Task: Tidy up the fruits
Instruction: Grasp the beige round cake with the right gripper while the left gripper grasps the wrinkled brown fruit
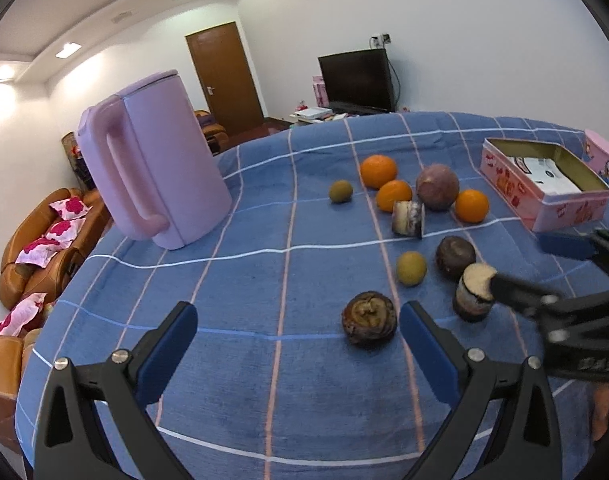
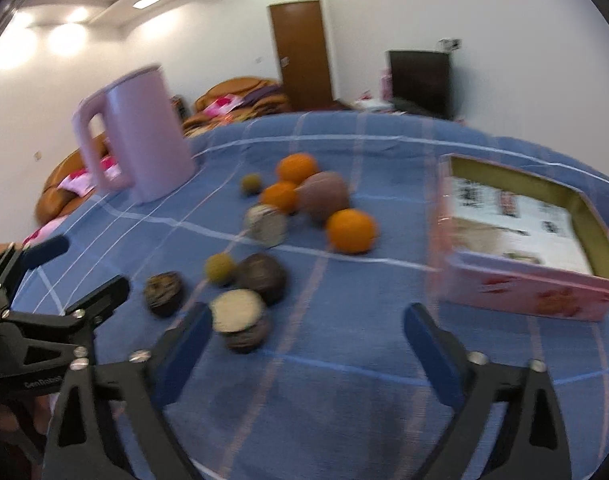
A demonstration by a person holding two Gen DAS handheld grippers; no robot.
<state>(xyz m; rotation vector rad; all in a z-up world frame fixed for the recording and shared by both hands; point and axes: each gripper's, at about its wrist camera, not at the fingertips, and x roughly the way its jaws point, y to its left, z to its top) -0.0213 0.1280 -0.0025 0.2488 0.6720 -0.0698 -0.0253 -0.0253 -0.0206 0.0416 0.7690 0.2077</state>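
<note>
My left tongs (image 1: 298, 344) stand wide open and empty; the wrinkled dark fruit (image 1: 369, 324) lies just beside their right pad. My right tongs (image 2: 304, 340) are open too, holding nothing, with the cut fruit half (image 2: 240, 322), pale and flat on top, touching their left pad. I judge I am only reaching for the first pick. Next I must center it, then close. Farther lie smooth round oranges (image 1: 378, 171); right of them the open pink tin box (image 1: 544, 188).
</note>
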